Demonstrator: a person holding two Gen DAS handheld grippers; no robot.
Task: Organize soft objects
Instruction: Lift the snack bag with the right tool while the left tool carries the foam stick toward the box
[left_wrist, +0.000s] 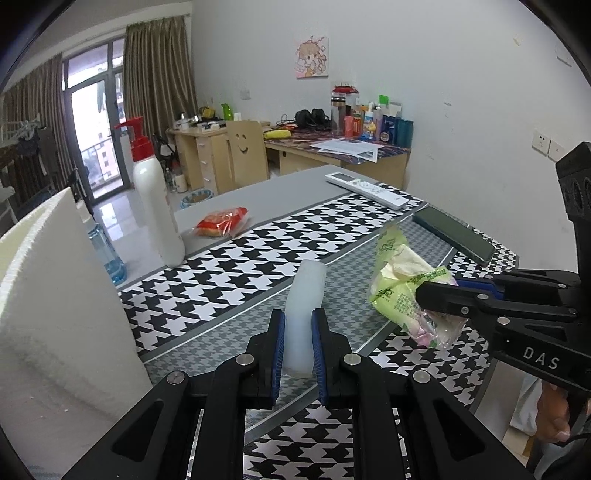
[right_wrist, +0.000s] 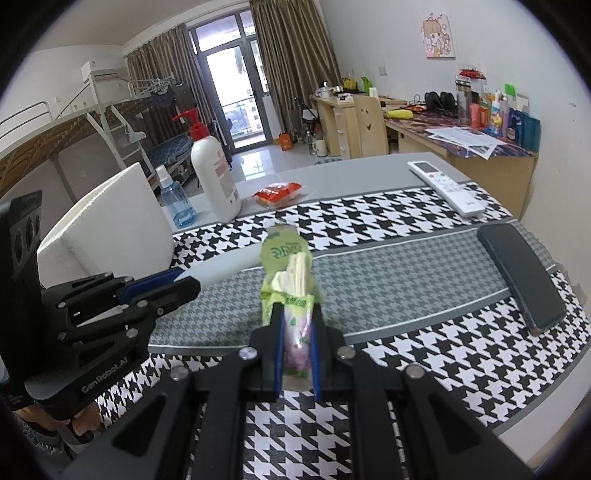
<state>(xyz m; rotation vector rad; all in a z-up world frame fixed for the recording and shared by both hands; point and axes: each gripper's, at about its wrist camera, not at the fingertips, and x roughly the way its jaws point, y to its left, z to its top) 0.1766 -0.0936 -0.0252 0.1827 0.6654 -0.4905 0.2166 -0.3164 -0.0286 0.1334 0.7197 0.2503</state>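
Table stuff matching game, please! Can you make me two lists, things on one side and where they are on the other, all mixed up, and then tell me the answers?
Things:
1. tissue pack
2. white tube
3. remote control
4. red snack packet

Places:
A. lying beside the pump bottle
B. pinched in the left gripper
C. pinched in the right gripper
D. lying near the table's far right corner

Answers: 1-C, 2-B, 3-D, 4-A
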